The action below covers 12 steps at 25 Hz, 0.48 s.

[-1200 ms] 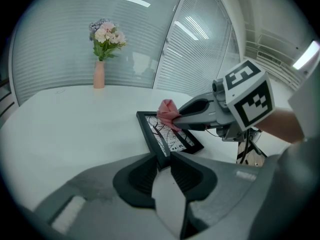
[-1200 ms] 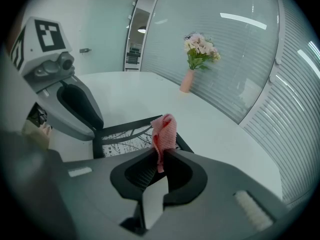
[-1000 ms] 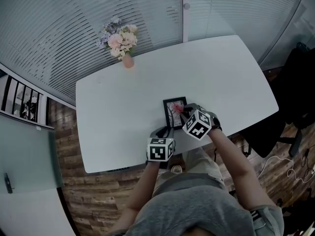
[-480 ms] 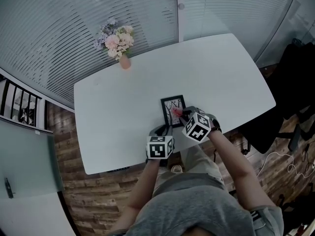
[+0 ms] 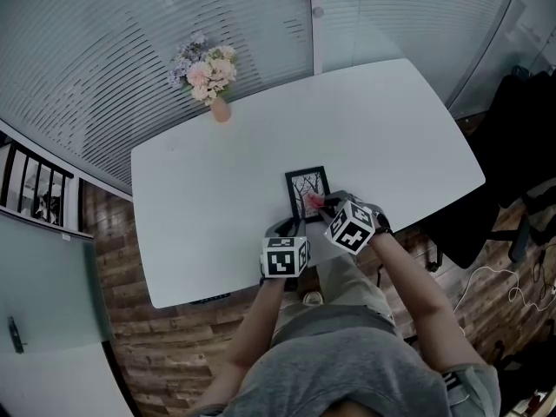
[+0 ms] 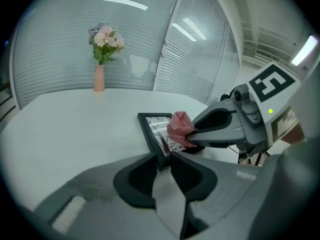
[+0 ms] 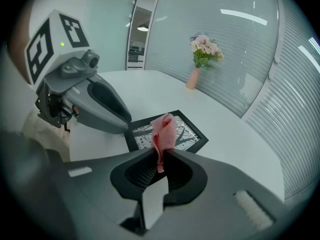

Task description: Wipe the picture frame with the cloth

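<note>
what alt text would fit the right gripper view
The right gripper pinches a pink cloth over a black picture frame lying flat on a white table. The left gripper reaches in at the frame's left edge; a vase of flowers stands beyond.

We see a pink cloth point(image 7: 164, 129) of coarse, open weave against the smooth black border of the picture frame point(image 7: 187, 134). The left gripper point(image 6: 162, 158) and right gripper point(image 7: 161, 156) wear matt grey plastic. The white table point(image 7: 165, 91) looks smooth and faintly glossy, and the floor point(image 5: 130, 320) shows wood planks.
</note>
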Available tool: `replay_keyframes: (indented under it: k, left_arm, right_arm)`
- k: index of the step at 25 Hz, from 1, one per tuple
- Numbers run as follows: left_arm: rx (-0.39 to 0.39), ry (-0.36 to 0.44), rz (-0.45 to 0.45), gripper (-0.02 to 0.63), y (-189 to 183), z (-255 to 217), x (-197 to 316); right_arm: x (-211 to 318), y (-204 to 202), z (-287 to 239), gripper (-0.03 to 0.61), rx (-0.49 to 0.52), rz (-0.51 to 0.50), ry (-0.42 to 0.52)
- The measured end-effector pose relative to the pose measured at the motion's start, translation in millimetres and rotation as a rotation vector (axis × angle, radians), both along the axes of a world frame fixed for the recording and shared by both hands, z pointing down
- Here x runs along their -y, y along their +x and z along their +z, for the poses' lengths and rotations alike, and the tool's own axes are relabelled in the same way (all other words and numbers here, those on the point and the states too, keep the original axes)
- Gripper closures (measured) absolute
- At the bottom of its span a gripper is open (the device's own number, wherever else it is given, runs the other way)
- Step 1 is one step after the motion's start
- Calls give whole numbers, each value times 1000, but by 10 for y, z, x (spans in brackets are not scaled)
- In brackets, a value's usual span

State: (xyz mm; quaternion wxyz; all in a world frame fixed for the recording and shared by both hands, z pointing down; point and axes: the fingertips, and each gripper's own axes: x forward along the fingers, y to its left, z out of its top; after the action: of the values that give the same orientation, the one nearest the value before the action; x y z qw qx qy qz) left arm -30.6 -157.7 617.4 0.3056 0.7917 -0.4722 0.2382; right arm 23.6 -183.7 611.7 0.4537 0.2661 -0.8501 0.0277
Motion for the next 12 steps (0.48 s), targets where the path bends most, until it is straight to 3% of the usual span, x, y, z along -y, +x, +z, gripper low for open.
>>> replay_keyframes:
  k: [6, 12]
  left_arm:
    - [3, 2, 3, 532, -5, -3, 4]
    - [16, -3, 22, 532, -21, -30, -32]
  right_arm:
    - [9, 3, -6, 540, 2, 46, 14]
    - [-39, 19, -112, 538, 50, 160, 64]
